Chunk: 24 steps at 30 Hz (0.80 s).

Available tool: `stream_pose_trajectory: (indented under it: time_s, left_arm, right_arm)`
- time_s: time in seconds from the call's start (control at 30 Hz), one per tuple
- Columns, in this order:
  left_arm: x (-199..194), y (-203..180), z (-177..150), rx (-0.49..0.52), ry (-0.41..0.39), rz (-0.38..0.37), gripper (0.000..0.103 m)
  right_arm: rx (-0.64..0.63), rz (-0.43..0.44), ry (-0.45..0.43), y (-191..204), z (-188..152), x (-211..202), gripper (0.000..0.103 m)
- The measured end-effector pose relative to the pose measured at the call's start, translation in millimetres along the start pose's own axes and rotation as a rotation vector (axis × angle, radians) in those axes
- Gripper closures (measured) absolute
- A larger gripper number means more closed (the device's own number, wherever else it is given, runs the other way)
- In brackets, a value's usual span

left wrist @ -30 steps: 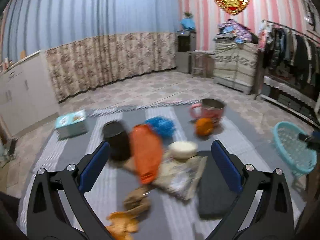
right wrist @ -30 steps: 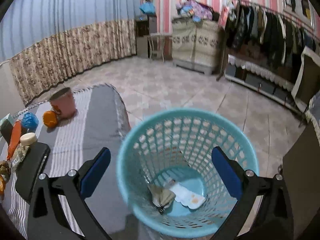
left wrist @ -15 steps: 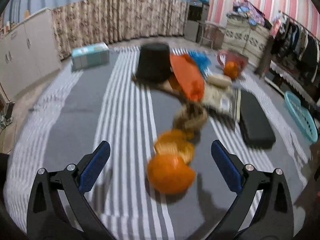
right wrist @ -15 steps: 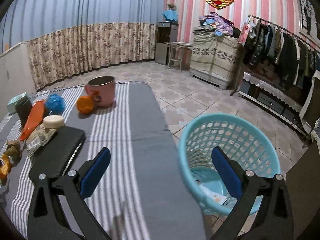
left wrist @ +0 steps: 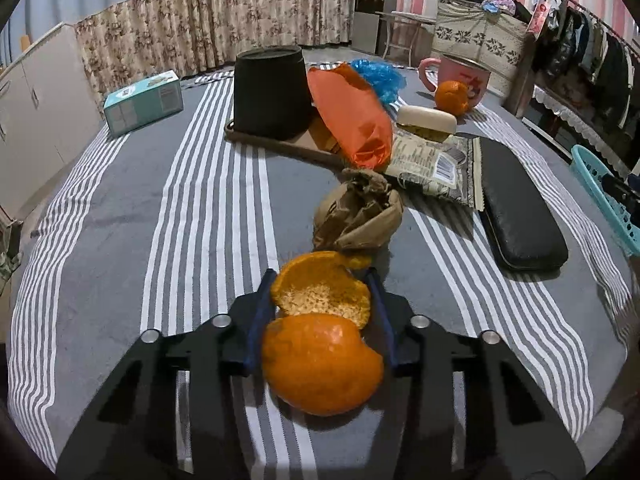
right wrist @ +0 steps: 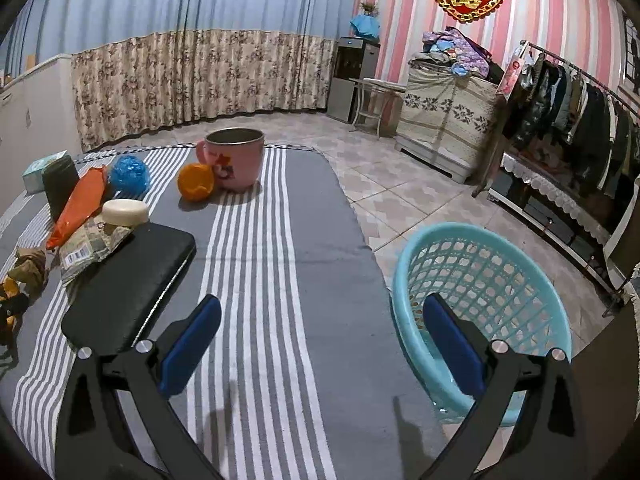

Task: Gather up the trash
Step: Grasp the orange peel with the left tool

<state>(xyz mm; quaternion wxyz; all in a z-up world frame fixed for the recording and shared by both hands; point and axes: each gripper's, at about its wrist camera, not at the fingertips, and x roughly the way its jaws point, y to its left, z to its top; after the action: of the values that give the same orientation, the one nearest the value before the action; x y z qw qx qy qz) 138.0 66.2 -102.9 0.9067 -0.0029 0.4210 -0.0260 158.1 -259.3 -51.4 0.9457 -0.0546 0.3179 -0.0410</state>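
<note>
My left gripper (left wrist: 322,280) is shut on orange peel (left wrist: 322,334), which fills the space between its blue pads on the striped table. Just beyond lies a crumpled brown paper wad (left wrist: 358,214), then a printed wrapper (left wrist: 434,160) and an orange bag (left wrist: 352,114). My right gripper (right wrist: 320,326) is open and empty above the table's right end. The teal trash basket (right wrist: 486,300) stands on the floor beside the table, right of that gripper; its rim also shows in the left wrist view (left wrist: 604,200).
A black case (left wrist: 518,212), a black pot (left wrist: 272,90), a teal box (left wrist: 142,102), a blue bag (left wrist: 378,76), a cream disc (left wrist: 426,118), a pink mug (right wrist: 236,158) and a whole orange (right wrist: 196,182) are on the table. Clothes rack (right wrist: 568,120) at right.
My left gripper dropped toward the table's near end and closed on the orange peel. My right gripper swung left from above the basket to over the table, still open.
</note>
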Motion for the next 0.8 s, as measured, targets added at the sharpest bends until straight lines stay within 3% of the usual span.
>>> stream_pose_trajectory:
  time_s: [0.17,0.43,0.8]
  left_arm:
    - [-11,9,-3,-0.035,-0.041,-0.024,0.072]
    - [-36,40,13,-0.055,-0.124,0.008,0.072]
    - [-55,92,55,-0.037,-0.284,0.067,0.072]
  right_arm:
    - [-0.014,0.013,0.004,5,-1,-2,0.004]
    - [-0.017,0.060,0.007,31,2,-14,0.004]
    - [-0.043,0.170,0.010,139,-10,-34,0.004]
